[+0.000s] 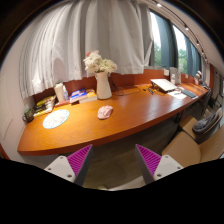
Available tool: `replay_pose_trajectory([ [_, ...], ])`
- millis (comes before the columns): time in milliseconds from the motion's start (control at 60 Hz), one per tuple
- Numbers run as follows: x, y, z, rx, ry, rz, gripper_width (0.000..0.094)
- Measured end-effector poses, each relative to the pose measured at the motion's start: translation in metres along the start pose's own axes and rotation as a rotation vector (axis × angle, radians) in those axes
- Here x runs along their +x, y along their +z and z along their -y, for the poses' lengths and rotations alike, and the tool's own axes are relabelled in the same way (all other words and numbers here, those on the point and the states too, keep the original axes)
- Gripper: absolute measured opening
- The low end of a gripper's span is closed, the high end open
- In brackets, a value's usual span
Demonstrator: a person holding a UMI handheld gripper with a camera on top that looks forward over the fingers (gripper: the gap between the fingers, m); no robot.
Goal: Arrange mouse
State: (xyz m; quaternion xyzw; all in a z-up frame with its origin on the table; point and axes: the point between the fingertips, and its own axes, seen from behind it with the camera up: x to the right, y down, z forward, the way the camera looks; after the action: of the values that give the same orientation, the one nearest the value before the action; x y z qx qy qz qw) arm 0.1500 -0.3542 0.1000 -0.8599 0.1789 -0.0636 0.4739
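A pale mouse (105, 111) lies on the long curved wooden desk (110, 125), just in front of a white vase of flowers (102, 78). My gripper (113, 160) hangs well back from the desk's front edge, above the floor. Its fingers (78, 160) stand wide apart with the magenta pads facing each other and nothing between them. The mouse is far beyond the fingers, slightly left of their midline.
A white plate (56, 118) lies at the desk's left end, with books (44, 104) behind it. A laptop and papers (165, 86) sit at the right end. A chair (205, 122) stands at the right. Curtains and windows back the desk.
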Motion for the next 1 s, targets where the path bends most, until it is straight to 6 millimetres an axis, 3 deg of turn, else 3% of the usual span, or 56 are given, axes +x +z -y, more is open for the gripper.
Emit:
replay_pose_trajectory([
  [117,-0.012,0.057,-0.008,-0.038,-0.048,0.050,0.0850],
  [200,-0.025,0.098,-0.002,-0.048,-0.085,0.093,0.0854],
  [383,-0.042,0.186,0.027,-0.087,-0.125,0.130,0.0854],
  [550,-0.053,0.253,0.058,-0.101,-0.158,0.137,0.0853],
  [767,-0.066,0.316,0.078,-0.138,-0.203,0.158,0.0870],
  [933,-0.082,0.340,0.089,-0.147,-0.235,0.199,0.0851],
  [1000,-0.087,0.347,0.091,-0.155,-0.264,0.219,0.0781],
])
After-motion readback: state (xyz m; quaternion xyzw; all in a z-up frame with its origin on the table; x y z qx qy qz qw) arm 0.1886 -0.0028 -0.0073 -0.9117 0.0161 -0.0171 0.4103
